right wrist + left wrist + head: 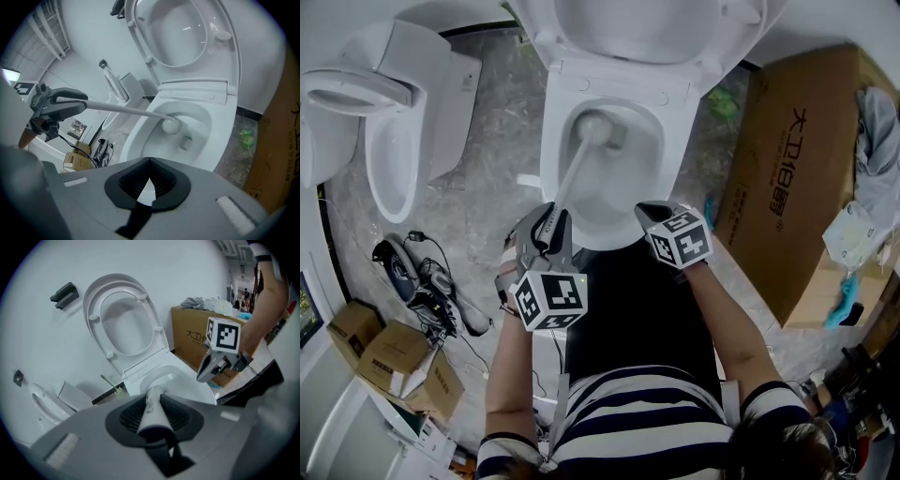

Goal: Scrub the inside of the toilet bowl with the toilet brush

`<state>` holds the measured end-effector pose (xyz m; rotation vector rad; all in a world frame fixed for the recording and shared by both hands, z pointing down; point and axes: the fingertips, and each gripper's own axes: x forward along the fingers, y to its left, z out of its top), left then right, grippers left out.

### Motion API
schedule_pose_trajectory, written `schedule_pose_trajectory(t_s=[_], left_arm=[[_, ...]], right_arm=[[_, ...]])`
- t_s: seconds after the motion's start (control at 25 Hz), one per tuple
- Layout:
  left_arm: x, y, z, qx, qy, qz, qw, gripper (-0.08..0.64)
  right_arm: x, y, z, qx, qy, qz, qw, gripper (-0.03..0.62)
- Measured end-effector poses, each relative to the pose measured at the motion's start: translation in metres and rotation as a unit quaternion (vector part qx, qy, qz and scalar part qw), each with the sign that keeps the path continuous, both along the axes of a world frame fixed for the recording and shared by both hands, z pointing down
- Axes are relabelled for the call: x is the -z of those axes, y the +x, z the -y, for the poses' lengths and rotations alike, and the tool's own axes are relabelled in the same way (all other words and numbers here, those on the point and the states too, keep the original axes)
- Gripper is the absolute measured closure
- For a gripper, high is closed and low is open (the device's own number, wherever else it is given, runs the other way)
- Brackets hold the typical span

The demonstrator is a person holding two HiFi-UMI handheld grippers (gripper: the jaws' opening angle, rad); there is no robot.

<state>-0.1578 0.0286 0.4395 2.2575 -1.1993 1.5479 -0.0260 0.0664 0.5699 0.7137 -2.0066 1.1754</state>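
Note:
The white toilet bowl (pixel 623 202) stands open, its seat and lid (pixel 124 319) raised against the wall. A white toilet brush reaches into the bowl, and its round head (pixel 595 127) rests on the far inner wall above the drain. The brush handle (pixel 152 408) runs back to my left gripper (pixel 551 214), which is shut on its end. In the right gripper view the brush head (pixel 172 125) lies left of the drain. My right gripper (pixel 649 210) hovers over the bowl's near rim, shut and empty, to the right of the handle.
A second white toilet (pixel 384 122) stands at the left. A large cardboard box (pixel 806 178) with cloths on top sits right of the bowl. Small boxes (pixel 394 361), shoes and cables (pixel 422 281) lie on the floor at the lower left.

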Motion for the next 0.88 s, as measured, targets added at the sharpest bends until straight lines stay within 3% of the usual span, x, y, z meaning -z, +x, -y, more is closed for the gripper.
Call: schedule_pose_trajectory(t_s=[0.2, 0.88], left_arm=[[-0.008, 0.006, 0.005, 0.001, 0.008, 0.001, 1.0, 0.56], [-0.02, 0.035, 0.004, 0.009, 0.012, -0.071, 0.9973, 0.56]], right_arm=[[0.0, 0.003, 0.004, -0.007, 0.001, 0.001, 1.0, 0.594], [-0.003, 0.018, -0.005, -0.025, 0.0, -0.006, 1.0, 0.594]])
